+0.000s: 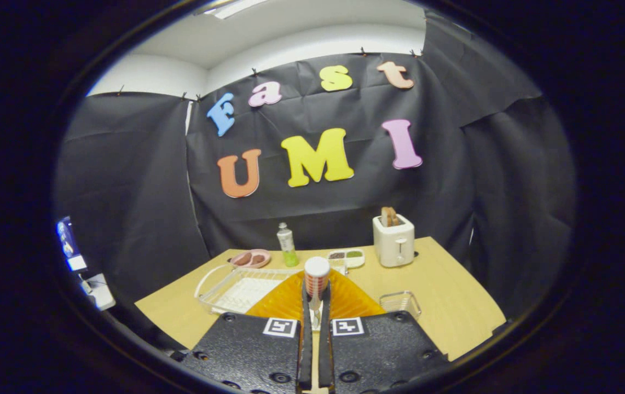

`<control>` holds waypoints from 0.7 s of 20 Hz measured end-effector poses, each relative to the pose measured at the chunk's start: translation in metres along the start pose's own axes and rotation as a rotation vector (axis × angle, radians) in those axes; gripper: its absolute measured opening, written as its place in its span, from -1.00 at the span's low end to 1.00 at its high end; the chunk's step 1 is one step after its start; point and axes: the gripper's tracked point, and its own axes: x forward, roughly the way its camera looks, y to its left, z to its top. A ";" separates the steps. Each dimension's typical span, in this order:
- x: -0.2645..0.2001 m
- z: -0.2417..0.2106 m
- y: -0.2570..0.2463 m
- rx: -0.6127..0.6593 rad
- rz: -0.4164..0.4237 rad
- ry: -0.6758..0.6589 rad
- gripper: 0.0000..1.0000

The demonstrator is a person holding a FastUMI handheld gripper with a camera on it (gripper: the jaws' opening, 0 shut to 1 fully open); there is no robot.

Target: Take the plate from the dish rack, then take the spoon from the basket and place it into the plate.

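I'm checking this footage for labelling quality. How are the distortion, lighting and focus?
Gripper view: strong fisheye bending curves the table edge; the lighting is even, dim toward the booth wall, with no harsh glare; the toaster and bottle look reasonably sharp; the tool, gripping the orange plate edge, sits close and slightly soft.

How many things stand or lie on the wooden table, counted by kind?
Plates and dishes: 3 (orange plate held edge-on between the tool's closed fingers, pink plate, two-part dish)
Racks and baskets: 2 (dish rack, basket)
Bottle: 1
Cup: 1
Toaster: 1
Total: 8
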 end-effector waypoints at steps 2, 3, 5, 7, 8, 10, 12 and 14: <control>-0.004 -0.016 0.024 0.001 0.023 0.016 -0.80; -0.004 -0.027 0.035 -0.001 0.037 0.031 -0.80; -0.003 -0.052 0.058 0.000 0.067 0.074 -0.80; 0.005 -0.076 0.072 -0.007 0.083 0.111 -0.80; 0.010 -0.087 0.076 -0.010 0.083 0.132 -0.80; 0.019 -0.113 0.085 -0.012 0.086 0.181 -0.80; 0.027 -0.134 0.094 0.005 0.099 0.224 -0.81; 0.034 -0.148 0.099 0.025 0.105 0.256 -0.80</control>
